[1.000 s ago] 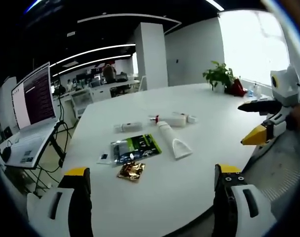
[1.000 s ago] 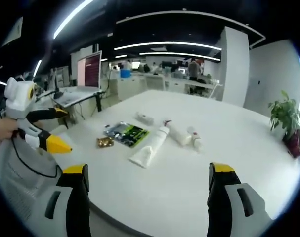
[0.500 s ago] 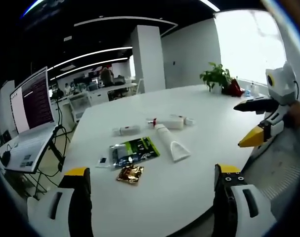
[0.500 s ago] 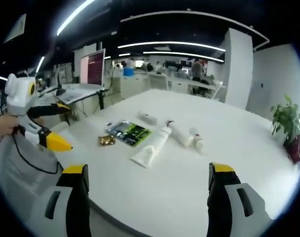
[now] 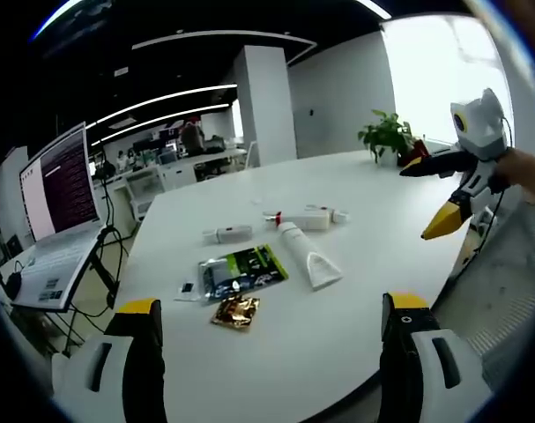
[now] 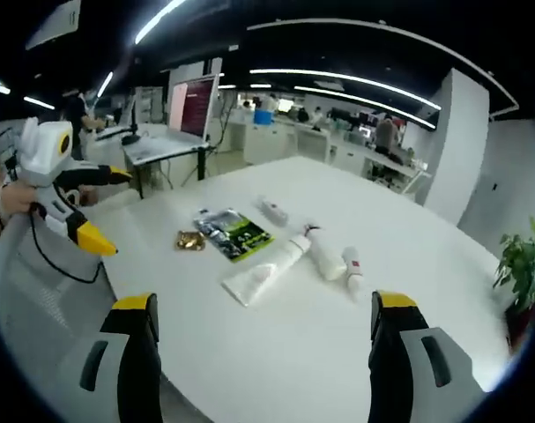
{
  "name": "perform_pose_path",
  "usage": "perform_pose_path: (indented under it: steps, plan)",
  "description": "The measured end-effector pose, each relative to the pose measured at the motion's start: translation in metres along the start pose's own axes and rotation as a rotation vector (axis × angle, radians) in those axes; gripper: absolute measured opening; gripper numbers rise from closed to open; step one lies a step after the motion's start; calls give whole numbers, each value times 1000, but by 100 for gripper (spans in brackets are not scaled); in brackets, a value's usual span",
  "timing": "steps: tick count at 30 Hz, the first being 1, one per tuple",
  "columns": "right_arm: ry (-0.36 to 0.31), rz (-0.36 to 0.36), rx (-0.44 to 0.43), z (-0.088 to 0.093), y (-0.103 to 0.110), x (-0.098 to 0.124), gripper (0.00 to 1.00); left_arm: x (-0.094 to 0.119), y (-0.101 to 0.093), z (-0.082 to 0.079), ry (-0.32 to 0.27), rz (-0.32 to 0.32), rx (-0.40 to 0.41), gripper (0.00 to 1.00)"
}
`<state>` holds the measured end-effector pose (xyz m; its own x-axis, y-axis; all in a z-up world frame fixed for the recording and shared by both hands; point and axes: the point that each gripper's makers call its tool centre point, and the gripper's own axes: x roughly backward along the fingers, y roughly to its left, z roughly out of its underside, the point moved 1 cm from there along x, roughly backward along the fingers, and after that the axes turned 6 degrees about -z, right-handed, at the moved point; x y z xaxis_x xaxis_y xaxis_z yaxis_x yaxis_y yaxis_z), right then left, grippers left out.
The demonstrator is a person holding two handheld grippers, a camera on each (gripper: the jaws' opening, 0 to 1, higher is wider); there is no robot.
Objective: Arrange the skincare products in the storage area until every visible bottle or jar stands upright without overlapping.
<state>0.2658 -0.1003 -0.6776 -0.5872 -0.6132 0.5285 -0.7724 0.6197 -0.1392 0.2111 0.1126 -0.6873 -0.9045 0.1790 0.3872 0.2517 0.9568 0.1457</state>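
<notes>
White table (image 5: 355, 291) holds lying tubes (image 5: 308, 257); left gripper view adds plant (image 5: 387, 134).

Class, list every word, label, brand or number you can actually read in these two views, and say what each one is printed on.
None can be read.
Green and black packet: print too blurred.
Monitor: lines of text too small.
White tube, white bottle and small bottle: no legible label; red marks only.
Gold packet: no readable text.

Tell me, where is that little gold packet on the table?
In the left gripper view, the gold packet lies on the white table, just below the green sachet. In the right gripper view it lies just left of that sachet.
</notes>
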Motion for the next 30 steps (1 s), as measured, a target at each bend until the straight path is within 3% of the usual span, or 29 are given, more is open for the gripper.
perform_pose_path:
  steps: [2, 10, 13, 18, 21, 30]
  plan:
    - [2, -18, 5, -2, -7, -5, 99, 1, -1, -2, -9, -3, -4, 98]
    - [-18, -95, 11, -14, -48, -29, 75, 0, -1, -3, -5, -17, -8, 98]
    - [54, -133, 43, -9, -56, -41, 79, 2, 0, -7, -20, -24, -1, 98]
    - [56, -111, 143, -18, -70, -62, 83, 1, 0, -4, -6, -24, 2, 98]
    - [92, -144, 125, -14, -71, -72, 79, 1, 0, -2, 3, -26, -2, 98]
    - [125, -148, 120, -8, -92, -99, 73, -1, 4, 3, 27, -41, -4, 97]
